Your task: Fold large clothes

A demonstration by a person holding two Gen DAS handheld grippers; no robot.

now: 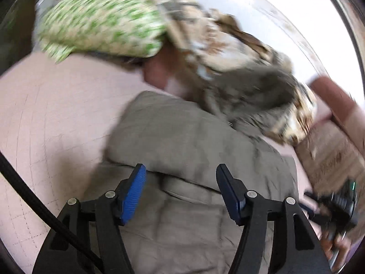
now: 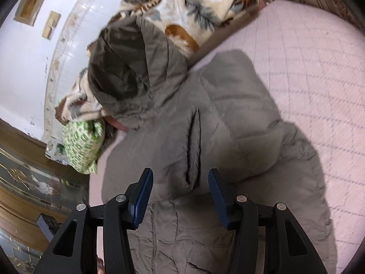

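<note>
Pink quilted bed cover, green-and-white patterned pillow at nine o'clock, cream leaf-print blanket at twelve o'clock, white wall with two framed pictures, wooden glass-fronted cabinet at eight o'clock

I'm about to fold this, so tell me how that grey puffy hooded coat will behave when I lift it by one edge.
The grey coat looks quilted and puffy, so probably light for its bulk and springy, tending to unfold. It drapes softly over the pink bedspread, so expect it to sag. The hood would likely flop and drag.

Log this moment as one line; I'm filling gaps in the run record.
stage: folding | left gripper: open, above grey jacket | right gripper: open, empty | jacket on pink bedspread
</note>
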